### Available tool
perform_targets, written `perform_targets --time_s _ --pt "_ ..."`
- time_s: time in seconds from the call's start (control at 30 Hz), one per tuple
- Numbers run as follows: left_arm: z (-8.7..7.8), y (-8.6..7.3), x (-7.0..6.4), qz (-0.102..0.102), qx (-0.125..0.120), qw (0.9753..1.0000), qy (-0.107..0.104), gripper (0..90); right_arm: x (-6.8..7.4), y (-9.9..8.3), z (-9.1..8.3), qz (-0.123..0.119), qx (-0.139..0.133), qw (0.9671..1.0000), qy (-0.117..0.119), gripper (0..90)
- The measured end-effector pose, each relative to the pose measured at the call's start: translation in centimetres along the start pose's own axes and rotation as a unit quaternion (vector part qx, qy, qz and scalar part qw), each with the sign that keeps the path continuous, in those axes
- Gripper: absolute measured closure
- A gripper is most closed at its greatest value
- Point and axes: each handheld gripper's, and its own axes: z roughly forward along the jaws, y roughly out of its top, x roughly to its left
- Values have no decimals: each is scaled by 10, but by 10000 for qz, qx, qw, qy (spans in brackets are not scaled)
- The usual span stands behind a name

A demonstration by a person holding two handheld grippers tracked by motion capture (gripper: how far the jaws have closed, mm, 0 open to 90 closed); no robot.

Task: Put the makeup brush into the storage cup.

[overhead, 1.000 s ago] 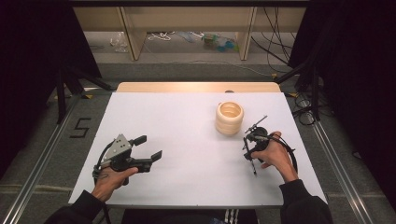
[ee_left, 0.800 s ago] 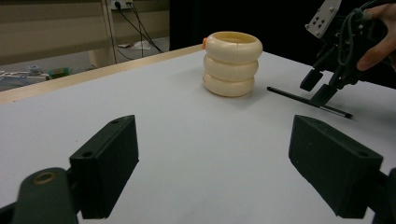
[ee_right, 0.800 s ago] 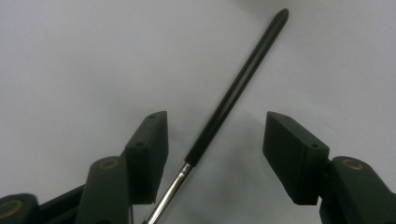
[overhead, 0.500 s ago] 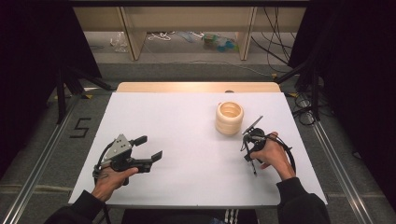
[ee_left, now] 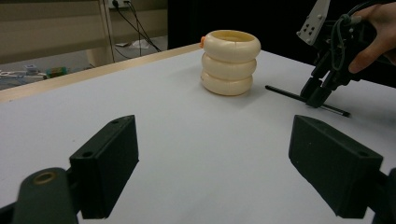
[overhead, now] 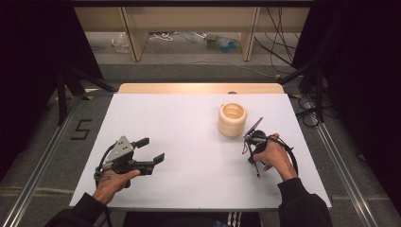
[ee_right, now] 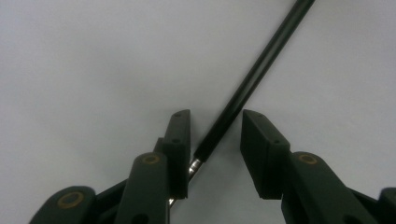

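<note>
pen (ee_right: 243, 88) between parted right gripper (ee_right: 215, 154) jaws

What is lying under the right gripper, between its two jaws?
A thin black pen lies flat on the white table under the right gripper. Its jaws stand apart on either side of it. The pen's lower end is hidden behind one jaw.

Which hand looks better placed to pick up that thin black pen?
The right one, probably. The right gripper already straddles the pen on the table, jaws apart. The left gripper is open, far off.
</note>
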Motion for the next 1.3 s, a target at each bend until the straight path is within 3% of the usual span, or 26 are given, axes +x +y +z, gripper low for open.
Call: perform_targets --time_s 0.07,0.23,0.6,0.8,1.17,1.2,1.3 --pt "0 0 0 -1 -1 10000 -6 155 1 0 0 60 -7 10000 7 656" --pt "0 0 0 -1 0 10000 -2 155 -3 1 1 -121 -67 9999 13 712" --pt "0 0 0 8 3 10000 10 155 -2 2 1 -164 31 9998 56 805" --pt "0 0 0 8 7 10000 19 155 -3 3 1 -249 5 9997 60 816" --pt "0 0 0 28 29 10000 8 155 0 5 0 -133 173 9997 84 835" --pt "0 0 0 26 28 10000 5 156 -2 5 1 -248 140 9996 55 835" --pt "0 0 0 22 23 10000 3 155 -1 5 0 -231 154 9996 63 835"
